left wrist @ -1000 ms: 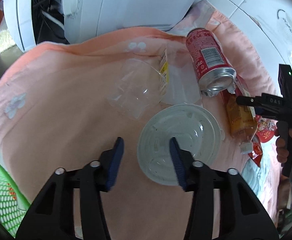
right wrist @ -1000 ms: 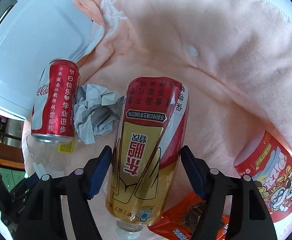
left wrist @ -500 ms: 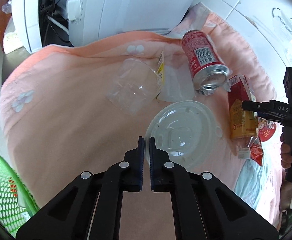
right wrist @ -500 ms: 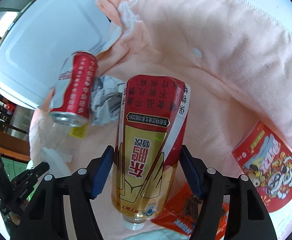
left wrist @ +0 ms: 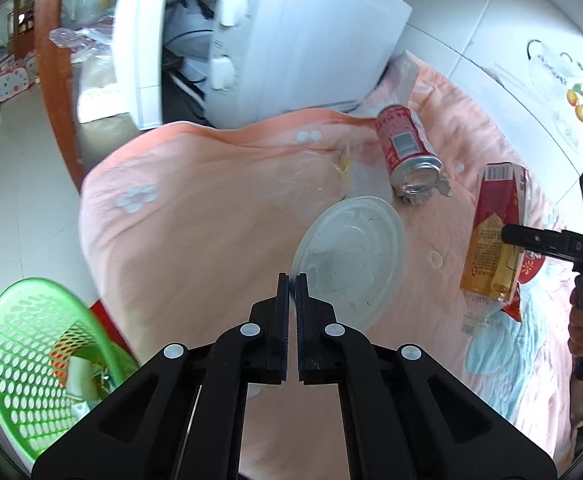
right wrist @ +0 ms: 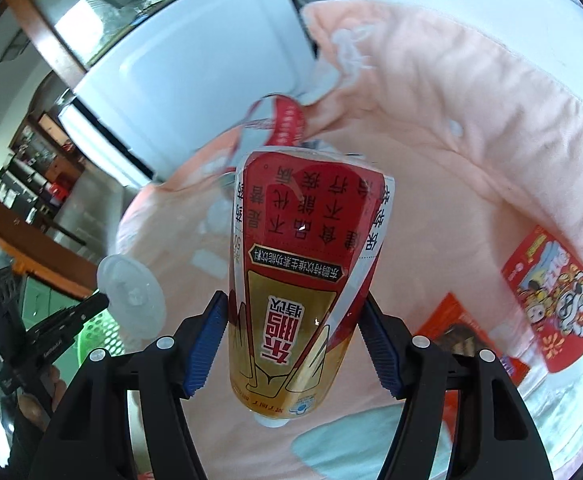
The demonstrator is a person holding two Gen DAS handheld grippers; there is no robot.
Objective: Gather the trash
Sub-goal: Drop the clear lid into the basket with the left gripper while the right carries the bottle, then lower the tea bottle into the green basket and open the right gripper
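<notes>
My left gripper point(left wrist: 290, 292) is shut on the rim of a clear plastic lid point(left wrist: 351, 256) and holds it above the pink blanket point(left wrist: 195, 216). It also shows in the right wrist view point(right wrist: 131, 300). My right gripper point(right wrist: 293, 320) is shut on a red and gold drink bottle point(right wrist: 303, 280), lifted off the blanket, cap end toward the camera. The bottle also shows in the left wrist view point(left wrist: 495, 236). A red soda can point(left wrist: 407, 152) lies on the blanket beyond the lid. A green mesh basket point(left wrist: 31, 344) stands low at the left with some trash in it.
A clear plastic cup point(left wrist: 311, 176) and crumpled paper point(left wrist: 427, 196) lie by the can. Red snack wrappers point(right wrist: 555, 300) lie on the blanket at the right. A white appliance point(left wrist: 291, 40) stands behind the blanket. Tiled floor lies at the left.
My left gripper shut on the lid's rim and lifted it away from the blanket. My right gripper closed on the bottle and raised it; both views pulled back.
</notes>
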